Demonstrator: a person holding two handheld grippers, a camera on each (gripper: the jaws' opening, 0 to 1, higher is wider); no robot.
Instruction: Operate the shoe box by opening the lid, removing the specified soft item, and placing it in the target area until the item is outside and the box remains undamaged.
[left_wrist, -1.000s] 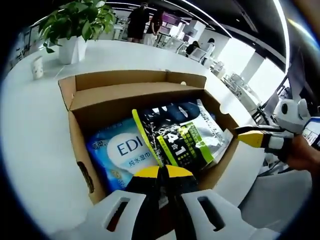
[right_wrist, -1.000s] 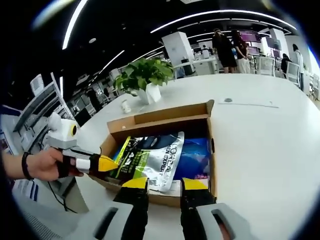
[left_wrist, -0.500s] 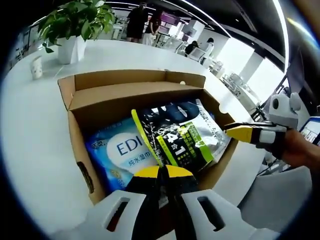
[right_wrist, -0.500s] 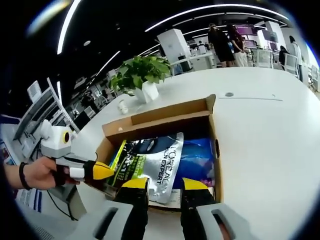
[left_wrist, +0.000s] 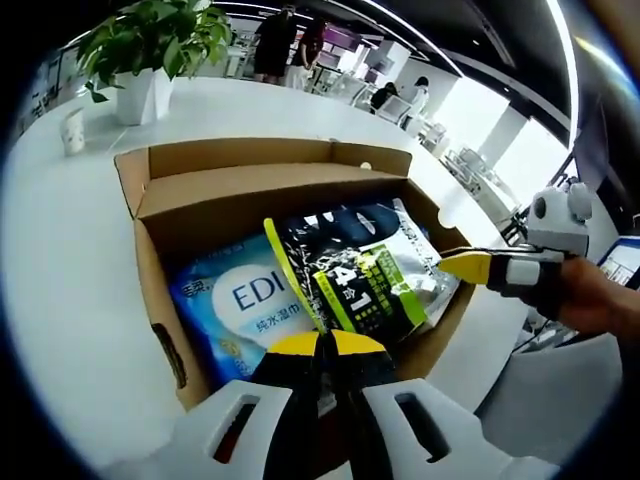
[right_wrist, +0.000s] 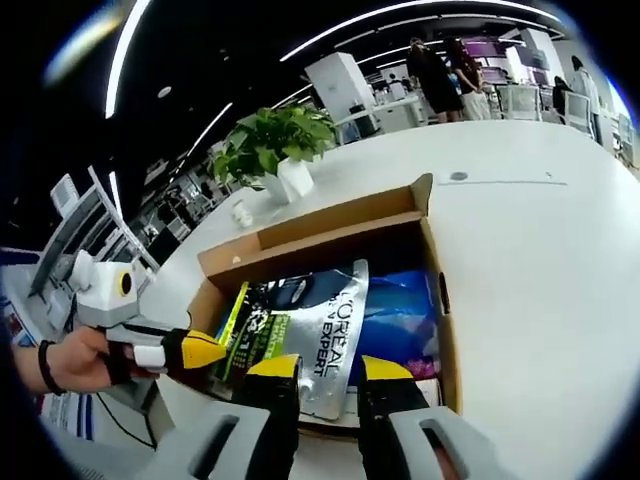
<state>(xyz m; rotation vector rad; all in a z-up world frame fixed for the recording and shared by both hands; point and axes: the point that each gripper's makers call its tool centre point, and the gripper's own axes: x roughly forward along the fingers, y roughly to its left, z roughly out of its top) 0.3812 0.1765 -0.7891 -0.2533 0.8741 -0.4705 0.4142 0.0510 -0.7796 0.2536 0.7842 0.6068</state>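
1. Left gripper view: the box (left_wrist: 160, 300) is seen open on the white table (left_wrist: 60, 260), its lid flap (left_wrist: 250, 158) folded back on the far side so the contents are exposed.
2. Two soft packs lie inside: a blue wipes pack (left_wrist: 235, 300) and, resting partly over it, a silver-and-green pouch (left_wrist: 365, 270).
3. The left gripper (left_wrist: 321, 345) is held at the near wall of the box with its yellow-tipped jaws pressed together; nothing is seen between them.
4. The right gripper (left_wrist: 465, 265) enters from the right, just beside the pouch's edge at the box's right wall. From this side, the jaw gap cannot be judged.
5. Right gripper view: the right gripper (right_wrist: 325, 368) shows a clear gap between its jaws, nothing held, with the pouch (right_wrist: 315, 335) directly ahead and overhanging the near wall.
6. The left gripper (right_wrist: 195, 350) is seen beside the box's (right_wrist: 440, 300) left corner, likely placed to steady the box during the pull.
7. Judgement: lid step done; the pouch is not yet grasped and remains inside. Which pack is the specified item cannot be told.
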